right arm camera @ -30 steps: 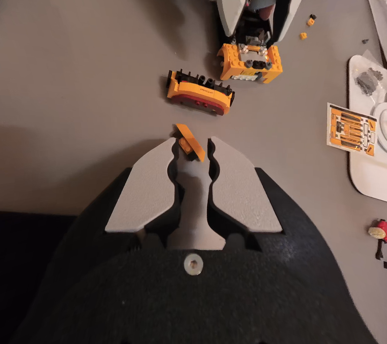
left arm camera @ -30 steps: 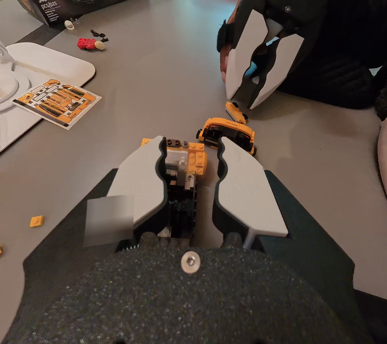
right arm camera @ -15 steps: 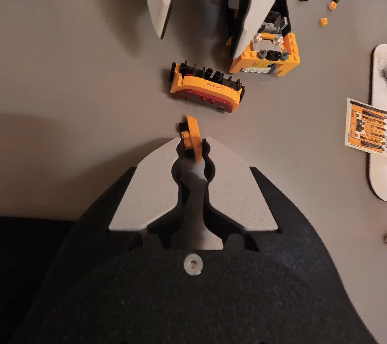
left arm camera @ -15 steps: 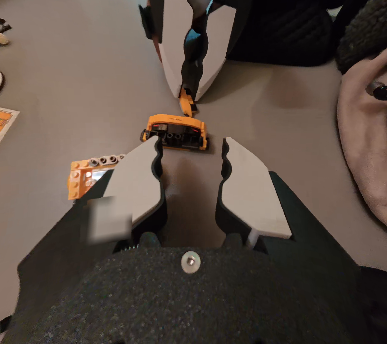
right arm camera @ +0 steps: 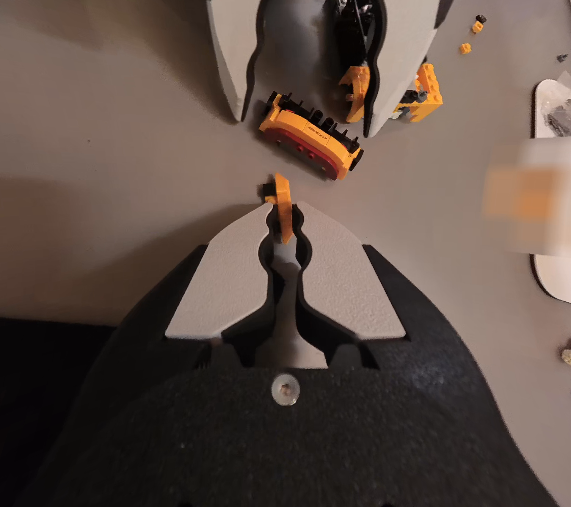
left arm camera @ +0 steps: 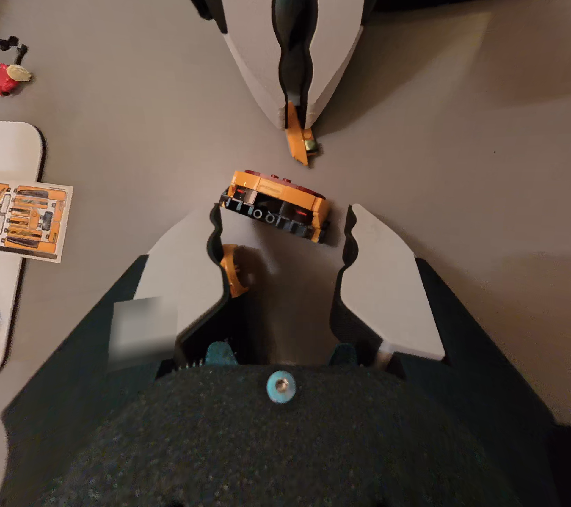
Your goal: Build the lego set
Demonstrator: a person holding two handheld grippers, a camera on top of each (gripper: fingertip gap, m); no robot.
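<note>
My right gripper (right arm camera: 283, 208) is shut on a small orange wedge piece (right arm camera: 282, 208) with a black stud part, holding it on edge just above the grey table (right arm camera: 123, 152). The left wrist view shows the same grasp (left arm camera: 296, 140). An orange, black and dark red bumper assembly (left arm camera: 275, 208) lies on the table just beyond my left gripper (left arm camera: 282, 211), which is wide open and holds nothing. The black and orange car chassis (right arm camera: 355, 28) lies between the left fingers (right arm camera: 228, 59), against one of them. Its orange wheel arch (left arm camera: 233, 272) shows beside my left finger.
A sticker sheet (left arm camera: 31, 220) lies partly on a white tray (left arm camera: 18, 152) at the left. A red piece (left arm camera: 9, 81) lies farther left. Two small orange bricks (right arm camera: 465, 48) lie near the tray (right arm camera: 550, 109) in the right wrist view. Tip to tip, the grippers are about 5 cm apart.
My left gripper let go of the chassis, opened wide and swung towards the bumper assembly. My right gripper closed on the small orange wedge piece, turning it on edge.
</note>
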